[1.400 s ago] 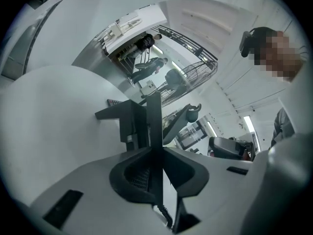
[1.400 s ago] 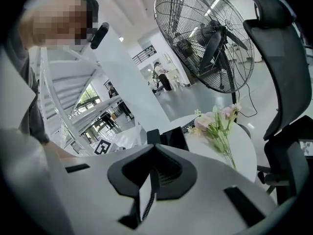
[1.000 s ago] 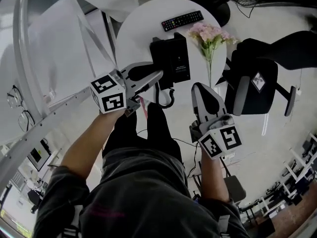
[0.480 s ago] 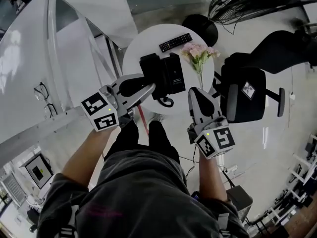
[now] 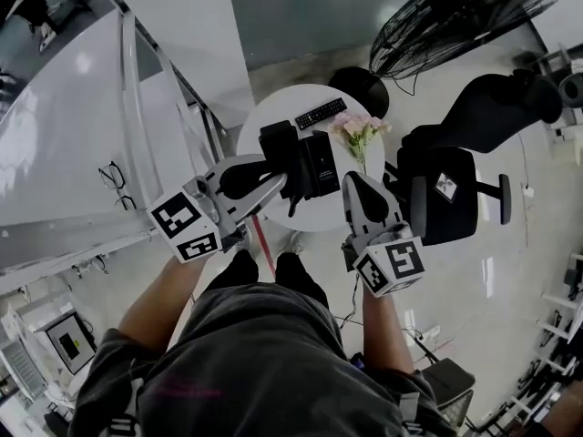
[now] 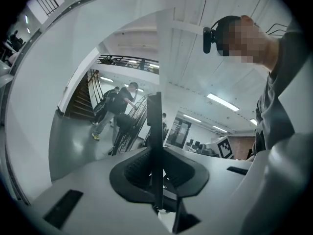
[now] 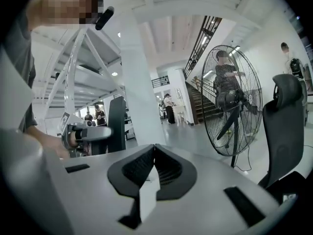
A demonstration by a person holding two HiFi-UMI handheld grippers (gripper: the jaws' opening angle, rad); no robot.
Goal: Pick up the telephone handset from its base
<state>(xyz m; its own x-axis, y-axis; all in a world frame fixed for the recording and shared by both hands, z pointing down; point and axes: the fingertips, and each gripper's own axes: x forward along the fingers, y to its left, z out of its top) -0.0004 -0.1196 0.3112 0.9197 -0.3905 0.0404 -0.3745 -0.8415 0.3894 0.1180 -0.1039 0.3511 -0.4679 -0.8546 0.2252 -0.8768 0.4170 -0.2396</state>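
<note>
The handset [image 5: 278,150] is off its base [image 5: 321,160], clamped edge-on in the left hand-held gripper [image 5: 279,177]; the right hand-held gripper [image 5: 353,180] is closed, empty. Below, a round white worktop [image 5: 281,107] carries the base, a remote [image 5: 321,114] and flowers [image 5: 355,127]; a chair [image 5: 455,189] and fan [image 5: 465,7] stand on the glossy floor [image 5: 533,244].

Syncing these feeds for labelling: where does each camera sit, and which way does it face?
Head view: on the person's head, facing steeply down at the round table; torso, left gripper and right gripper show.
Left gripper view: rides the left gripper, looking along jaws shut on the telephone handset toward a staircase; the person's shoulder at right.
Right gripper view: rides the right gripper, jaws shut and empty, facing the fan; the person's shirt at left.
Shared: all three show the telephone handset.
</note>
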